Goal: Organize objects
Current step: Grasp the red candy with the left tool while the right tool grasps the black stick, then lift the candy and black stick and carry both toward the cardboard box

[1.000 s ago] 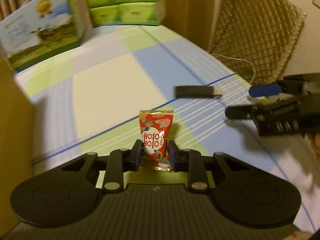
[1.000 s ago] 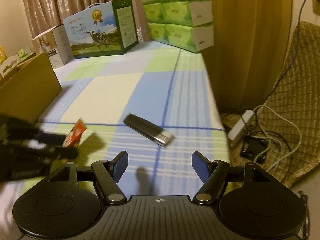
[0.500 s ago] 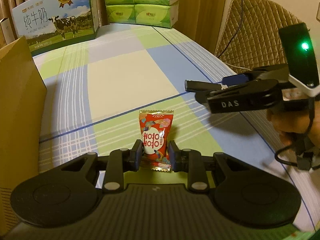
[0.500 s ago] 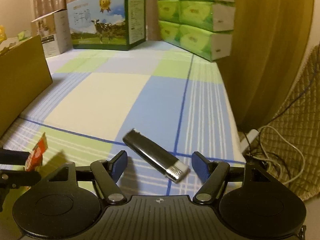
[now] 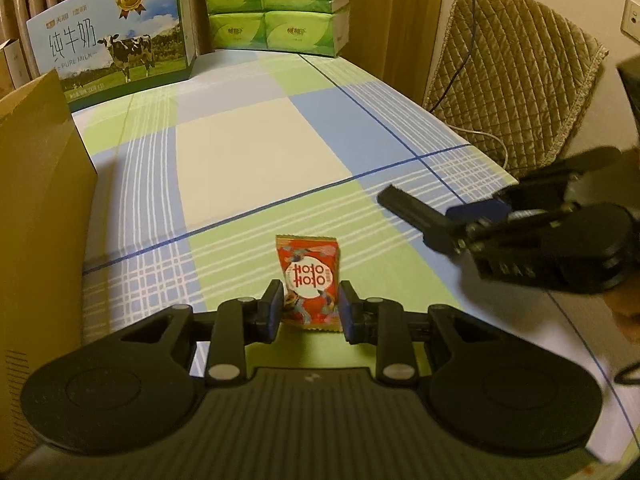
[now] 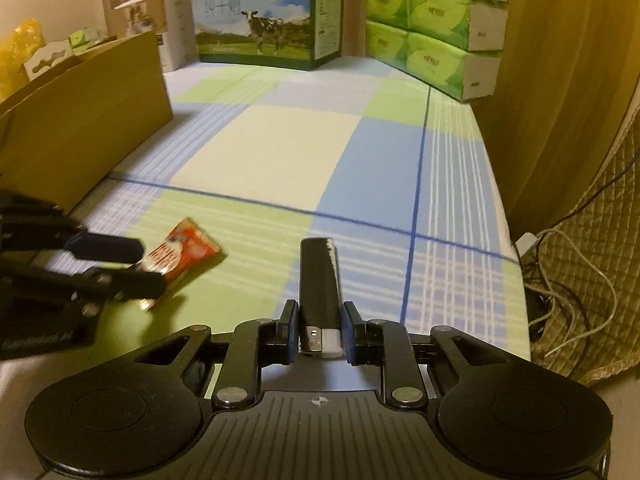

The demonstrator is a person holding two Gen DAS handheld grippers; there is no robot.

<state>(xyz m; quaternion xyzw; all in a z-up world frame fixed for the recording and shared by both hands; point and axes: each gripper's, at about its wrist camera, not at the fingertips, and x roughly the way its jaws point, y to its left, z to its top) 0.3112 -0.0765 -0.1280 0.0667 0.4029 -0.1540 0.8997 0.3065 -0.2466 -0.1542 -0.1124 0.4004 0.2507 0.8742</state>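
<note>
Underfoot, so to speak: a tabletop (image 6: 280, 160) draped in a checked cloth of blue, green and cream squares. Along its left edge, a plain brown cardboard box (image 6: 92, 120), open at the top. At the far end, a milk carton case printed with a cow on a meadow (image 5: 116, 44) and, to its right, a stack of green tissue packs (image 5: 276, 4). Off the right edge, a quilted tan cushion (image 5: 516, 76) with cables trailing over it.

Nearer, the left gripper (image 5: 311, 312), clamped on a small red sweet wrapper with white lettering (image 5: 310, 280); wrapper upright between the pads, its top rising past the fingertips, pinched at its lower half. From the right wrist view, same wrapper (image 6: 180, 256) tilted in that gripper, just above the green square.

To the right of it, the right gripper (image 6: 318, 330), jaws just closed and now pressing on a slim black lighter with a silver and white head (image 6: 318, 280); head end between the pads, black body pointing straight ahead over the cloth. Lighter and wrapper near each other, not touching.
</note>
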